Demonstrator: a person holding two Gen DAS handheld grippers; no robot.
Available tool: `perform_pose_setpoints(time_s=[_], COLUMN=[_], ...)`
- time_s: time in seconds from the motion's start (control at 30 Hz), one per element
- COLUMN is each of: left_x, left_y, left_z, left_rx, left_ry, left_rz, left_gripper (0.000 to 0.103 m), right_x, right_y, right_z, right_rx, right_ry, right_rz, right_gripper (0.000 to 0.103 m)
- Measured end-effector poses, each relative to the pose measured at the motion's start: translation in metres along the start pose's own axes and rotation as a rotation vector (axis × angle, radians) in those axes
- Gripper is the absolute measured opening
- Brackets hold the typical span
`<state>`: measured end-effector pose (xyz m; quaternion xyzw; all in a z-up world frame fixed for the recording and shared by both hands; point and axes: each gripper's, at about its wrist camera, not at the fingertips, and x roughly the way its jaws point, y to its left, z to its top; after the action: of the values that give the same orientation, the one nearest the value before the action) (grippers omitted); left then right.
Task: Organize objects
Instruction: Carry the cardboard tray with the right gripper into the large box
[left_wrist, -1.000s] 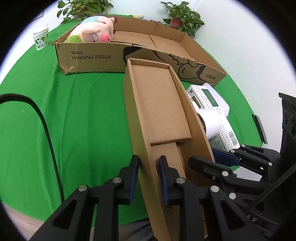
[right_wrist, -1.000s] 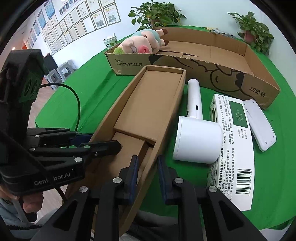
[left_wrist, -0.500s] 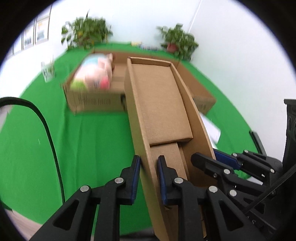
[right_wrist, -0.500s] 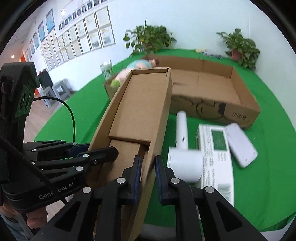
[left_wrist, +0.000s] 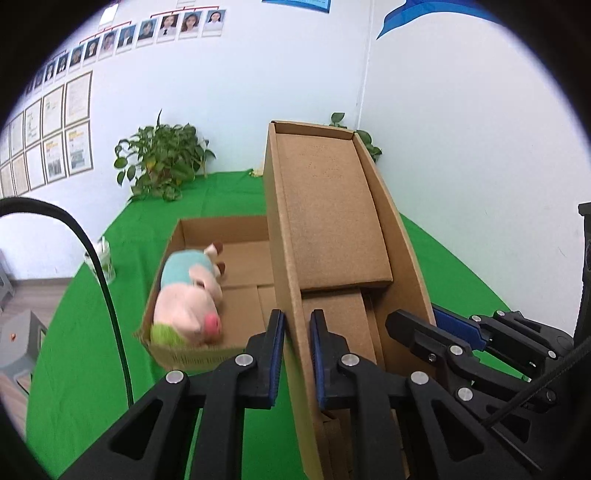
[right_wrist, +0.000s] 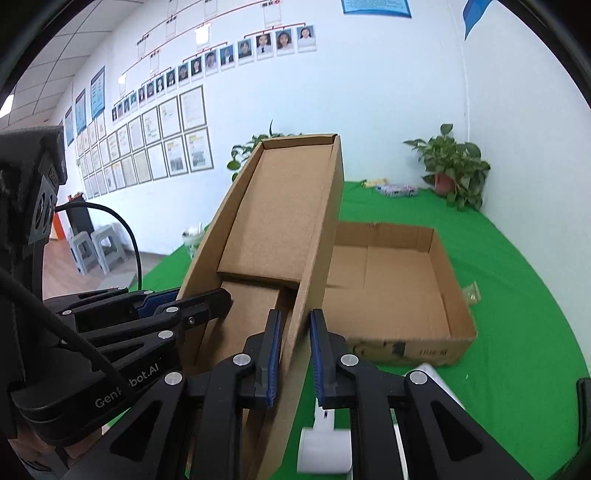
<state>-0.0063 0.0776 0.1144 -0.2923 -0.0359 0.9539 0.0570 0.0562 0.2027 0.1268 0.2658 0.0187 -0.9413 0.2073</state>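
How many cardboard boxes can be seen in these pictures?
2. A narrow cardboard box is gripped by both grippers, one side wall each; a wide open box with a plush pig lies on the green table.

Both wrist views look forward (close) along one shared carton (left_wrist: 332, 229).

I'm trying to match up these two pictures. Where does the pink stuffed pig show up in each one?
Left wrist view: the stuffed pig lies at lower left, in the near left corner of the big open carton.
Right wrist view: not visible; the raised narrow box covers that end of the carton.
Shared landmark: the narrow box, clamped on one side wall by the left gripper and on the other by the right gripper.
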Motion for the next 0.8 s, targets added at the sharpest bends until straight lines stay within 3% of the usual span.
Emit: perform_pose_setpoints(time_s=[0.53, 0.8], left_x=[0.044, 0.088], left_y=[0.027, 0.045], left_z=[0.082, 0.106], left_rx=[0.035, 0.041], left_ry=[-0.053, 0.016], left_rz=[0.036, 0.071], left_gripper=[0.013, 0.012], right_x=[0.064, 0.129], right_y=[-0.019, -0.034], right_z=[0.106, 0.145], right_rx=[0.001, 0.027], right_ry=[-0.031, 0.021], right_rz=[0.015, 0.055], right_gripper=[0.013, 0.014])
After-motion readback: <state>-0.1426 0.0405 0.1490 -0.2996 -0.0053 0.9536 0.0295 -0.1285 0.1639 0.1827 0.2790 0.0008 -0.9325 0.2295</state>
